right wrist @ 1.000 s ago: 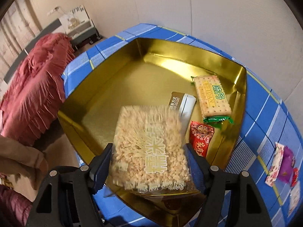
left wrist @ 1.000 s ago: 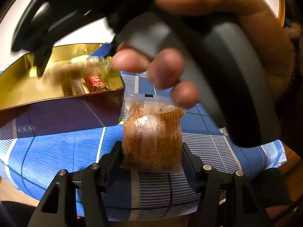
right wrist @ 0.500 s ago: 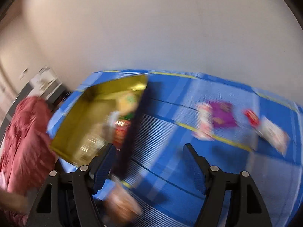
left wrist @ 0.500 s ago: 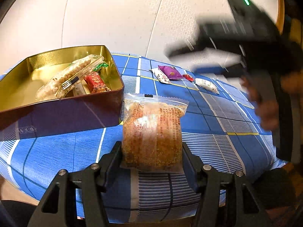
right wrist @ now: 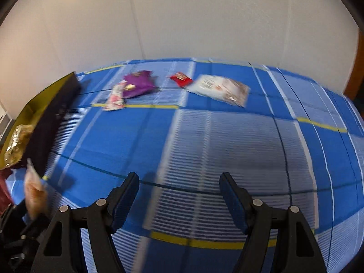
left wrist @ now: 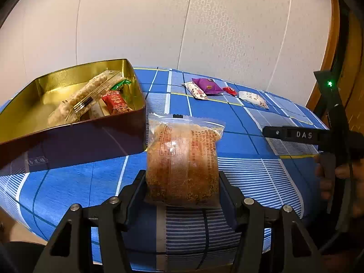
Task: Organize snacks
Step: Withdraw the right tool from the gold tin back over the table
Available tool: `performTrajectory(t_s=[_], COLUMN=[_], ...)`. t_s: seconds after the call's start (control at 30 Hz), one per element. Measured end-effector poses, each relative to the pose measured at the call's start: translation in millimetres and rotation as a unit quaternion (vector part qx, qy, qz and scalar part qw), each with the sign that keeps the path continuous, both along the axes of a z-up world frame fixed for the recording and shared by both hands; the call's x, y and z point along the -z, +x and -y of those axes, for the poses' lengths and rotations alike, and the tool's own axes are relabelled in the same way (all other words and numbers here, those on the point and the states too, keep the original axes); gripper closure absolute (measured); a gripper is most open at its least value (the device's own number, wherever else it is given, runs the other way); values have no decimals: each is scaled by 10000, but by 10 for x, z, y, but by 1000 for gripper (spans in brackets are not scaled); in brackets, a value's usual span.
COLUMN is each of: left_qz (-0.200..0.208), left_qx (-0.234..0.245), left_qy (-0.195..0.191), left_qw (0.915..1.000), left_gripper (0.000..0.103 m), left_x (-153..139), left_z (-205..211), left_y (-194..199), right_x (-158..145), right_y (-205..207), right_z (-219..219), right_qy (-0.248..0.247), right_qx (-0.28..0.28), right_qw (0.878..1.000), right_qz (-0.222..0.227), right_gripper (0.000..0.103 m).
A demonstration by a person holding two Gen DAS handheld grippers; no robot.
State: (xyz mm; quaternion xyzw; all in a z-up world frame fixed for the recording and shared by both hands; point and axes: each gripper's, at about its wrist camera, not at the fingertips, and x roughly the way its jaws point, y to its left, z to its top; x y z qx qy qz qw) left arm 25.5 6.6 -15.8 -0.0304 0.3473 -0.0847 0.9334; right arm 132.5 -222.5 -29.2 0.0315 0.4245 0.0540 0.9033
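Brown cake packet (left wrist: 182, 163): upright, long axis vertical, pinched in your left gripper (left wrist: 182, 182) beside the tin (left wrist: 75, 143). Your right gripper (right wrist: 179, 193), spread and empty, has released its rice packet (left wrist: 84, 97) into the tin.

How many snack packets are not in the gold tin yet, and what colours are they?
Purple packet: 1
Small red packet: 1
Pink-and-white packet: 1
White packet: 1
Brown cake packet, held in the left gripper: 1
Total: 5
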Motion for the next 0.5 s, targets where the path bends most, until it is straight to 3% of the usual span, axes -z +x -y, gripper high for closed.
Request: performTrajectory(t_s=[0.17,0.5], left_qz=[17,52], left_qx=[-17,167], left_qy=[86,0], left_qw=[10000,9998], left_gripper=[43,45], left_x=[-4,-92], left_z=[22,65], left_y=[19,19], right_x=[59,57], right_y=[-14,-21], right_z=[-32,-41], right_qy=[-446,-446], right_qx=[-16,50], right_qw=[9987,9985], right_qz=[236,329], right_gripper=[29,28])
